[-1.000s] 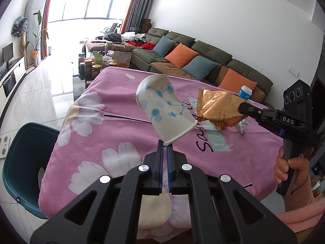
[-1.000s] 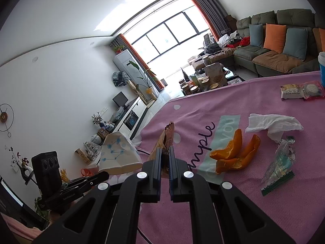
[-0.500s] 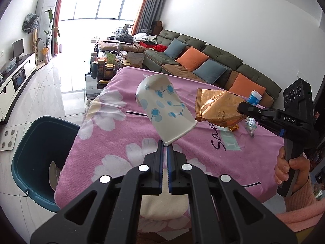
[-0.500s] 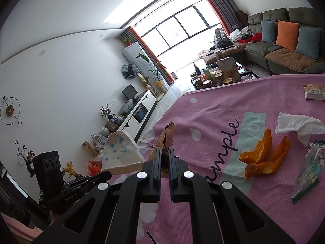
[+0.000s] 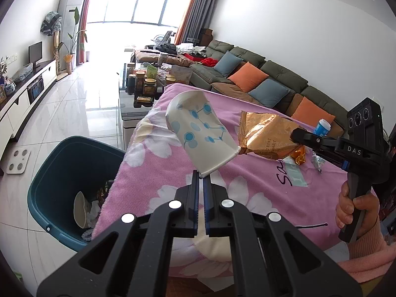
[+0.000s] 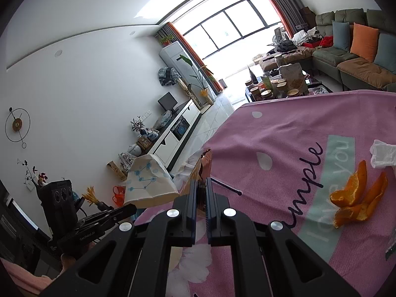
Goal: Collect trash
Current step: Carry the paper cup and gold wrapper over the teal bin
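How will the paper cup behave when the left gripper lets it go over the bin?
The paper cup is pinched at its rim, which looks squashed flat, so it is probably thin and soft. It seems empty and light, so it may tumble or drift, perhaps missing the teal bin.

Crushed white paper cup (image 5: 201, 133) with blue dots, tilted, beside crinkled gold snack wrapper (image 5: 266, 137), both above pink cloth.

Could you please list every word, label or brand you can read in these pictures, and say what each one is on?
"DAS": on the right gripper.
"GenRobot.AI", small: on the left gripper.
"mple" and "love you": on the pink cloth.
Print on the gold snack bag: too blurred to read.
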`<state>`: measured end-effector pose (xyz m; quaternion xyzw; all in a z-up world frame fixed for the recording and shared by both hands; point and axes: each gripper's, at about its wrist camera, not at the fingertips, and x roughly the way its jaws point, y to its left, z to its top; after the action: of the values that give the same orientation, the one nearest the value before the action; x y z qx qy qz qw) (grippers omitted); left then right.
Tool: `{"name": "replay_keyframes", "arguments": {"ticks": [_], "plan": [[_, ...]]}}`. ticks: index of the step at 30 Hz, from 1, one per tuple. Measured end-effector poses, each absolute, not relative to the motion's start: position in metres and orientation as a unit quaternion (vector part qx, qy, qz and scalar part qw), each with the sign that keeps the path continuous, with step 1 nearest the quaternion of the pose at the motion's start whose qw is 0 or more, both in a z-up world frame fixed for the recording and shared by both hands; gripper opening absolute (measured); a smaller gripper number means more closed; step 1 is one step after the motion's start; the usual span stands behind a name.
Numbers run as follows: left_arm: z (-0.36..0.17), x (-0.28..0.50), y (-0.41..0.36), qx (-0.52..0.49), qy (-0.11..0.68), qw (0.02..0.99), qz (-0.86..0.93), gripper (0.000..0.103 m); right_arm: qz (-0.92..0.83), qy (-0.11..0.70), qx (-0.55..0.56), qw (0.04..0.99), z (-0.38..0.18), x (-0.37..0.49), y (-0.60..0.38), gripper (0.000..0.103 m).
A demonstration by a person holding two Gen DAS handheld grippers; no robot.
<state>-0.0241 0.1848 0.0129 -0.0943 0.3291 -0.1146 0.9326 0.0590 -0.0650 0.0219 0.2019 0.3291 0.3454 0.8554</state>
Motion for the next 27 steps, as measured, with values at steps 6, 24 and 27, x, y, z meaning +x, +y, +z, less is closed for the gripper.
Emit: {"name": "replay_keyframes", "arguments": {"ticks": [6, 24, 27], "plan": [[0.014, -0.027, 0.2, -0.101, 0.326, 0.935, -0.098, 0.004, 0.358, 0.336, 0.195, 0.849, 0.021, 0.066, -0.048, 0.005], [0.005, -0.031, 0.232, -0.118, 0.321, 0.938, -0.053, 0.004, 0.394, 0.347, 0.17, 0.834, 0.025, 0.077, -0.002, 0.005], [0.005, -0.032, 0.237, -0.121, 0.32, 0.939, -0.046, 0.004, 0.4, 0.349, 0.165, 0.831, 0.025, 0.079, 0.005, 0.005]]}}
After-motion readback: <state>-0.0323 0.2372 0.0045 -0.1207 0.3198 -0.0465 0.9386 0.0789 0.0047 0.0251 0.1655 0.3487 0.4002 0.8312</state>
